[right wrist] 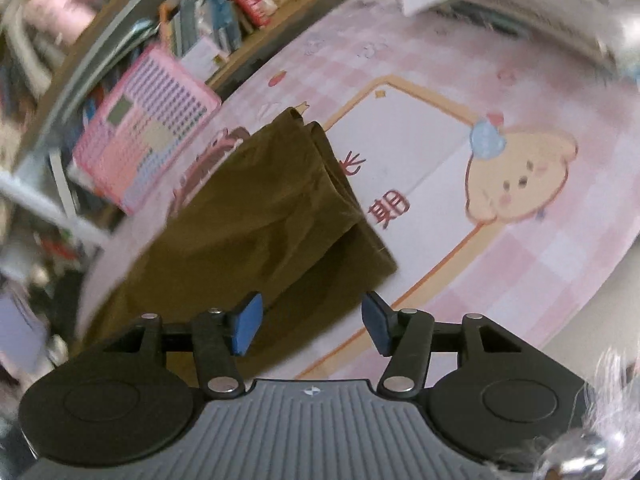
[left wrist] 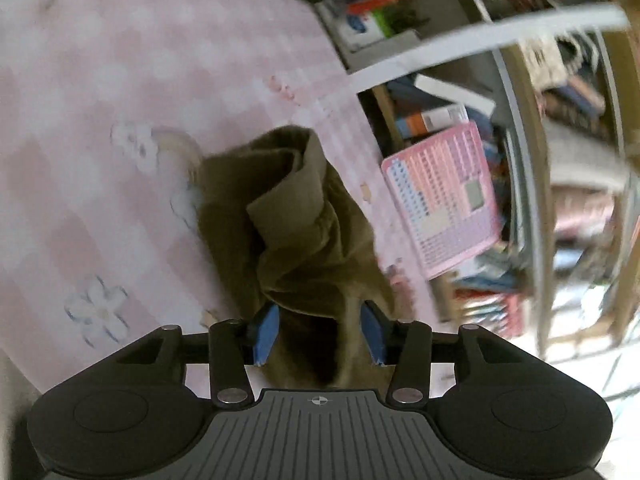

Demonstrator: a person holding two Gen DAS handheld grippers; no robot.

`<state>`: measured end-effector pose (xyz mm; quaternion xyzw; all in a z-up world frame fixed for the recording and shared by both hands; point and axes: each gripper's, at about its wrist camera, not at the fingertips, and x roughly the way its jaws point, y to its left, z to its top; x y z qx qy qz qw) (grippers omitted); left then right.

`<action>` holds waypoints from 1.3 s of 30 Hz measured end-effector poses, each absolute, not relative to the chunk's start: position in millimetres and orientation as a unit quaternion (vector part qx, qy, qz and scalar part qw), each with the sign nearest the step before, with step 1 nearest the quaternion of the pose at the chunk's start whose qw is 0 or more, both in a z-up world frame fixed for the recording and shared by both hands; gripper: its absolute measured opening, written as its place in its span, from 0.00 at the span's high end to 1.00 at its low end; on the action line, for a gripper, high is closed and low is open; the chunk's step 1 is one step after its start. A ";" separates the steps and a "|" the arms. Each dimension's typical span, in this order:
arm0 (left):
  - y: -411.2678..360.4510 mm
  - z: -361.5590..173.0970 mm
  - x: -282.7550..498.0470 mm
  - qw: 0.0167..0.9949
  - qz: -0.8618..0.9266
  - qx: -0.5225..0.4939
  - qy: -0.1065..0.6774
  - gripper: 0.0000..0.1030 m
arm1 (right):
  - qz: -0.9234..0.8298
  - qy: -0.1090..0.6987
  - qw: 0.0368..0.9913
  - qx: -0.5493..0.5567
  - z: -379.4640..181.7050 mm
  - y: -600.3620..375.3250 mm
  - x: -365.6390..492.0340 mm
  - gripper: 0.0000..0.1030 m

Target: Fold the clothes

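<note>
Left wrist view: the left gripper (left wrist: 319,334) stands with its jaws parted, blue pads clear on both sides of an olive-brown garment (left wrist: 296,216); the cloth lies between them, but neither pad presses on it. The garment sits bunched and loosely folded on a pink checked mat (left wrist: 120,80) printed with white flowers, which covers the desk. Beyond the mat's right edge, a pink perforated basket (left wrist: 444,196) stands tilted against shelving (left wrist: 520,120) packed with books and boxes; its contents cannot be made out, and two pale labels on its side are too blurred to read. No spine lettering is legible. Right wrist view: the right gripper (right wrist: 316,328) is likewise released, jaws apart, with the near end of the olive-brown garment (right wrist: 260,216) lying under and between the pads, untouched by them. Here the garment lies flatter, folded lengthwise, running from near left to far centre on the pink checked mat (right wrist: 540,260). Right of it the mat bears a cartoon dog (right wrist: 520,176) with a blue bow and red characters (right wrist: 390,208), one resembling 期. The pink perforated basket (right wrist: 148,128) stands at far left before the crowded shelves (right wrist: 224,12).
</note>
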<state>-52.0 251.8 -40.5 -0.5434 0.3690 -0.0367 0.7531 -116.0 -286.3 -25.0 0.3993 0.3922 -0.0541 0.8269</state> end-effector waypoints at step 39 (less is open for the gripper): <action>252.5 -12.5 21.8 0.833 -0.072 -0.428 0.343 0.97 | -0.026 0.274 0.845 0.459 49.1 -314.7 -79.9 0.97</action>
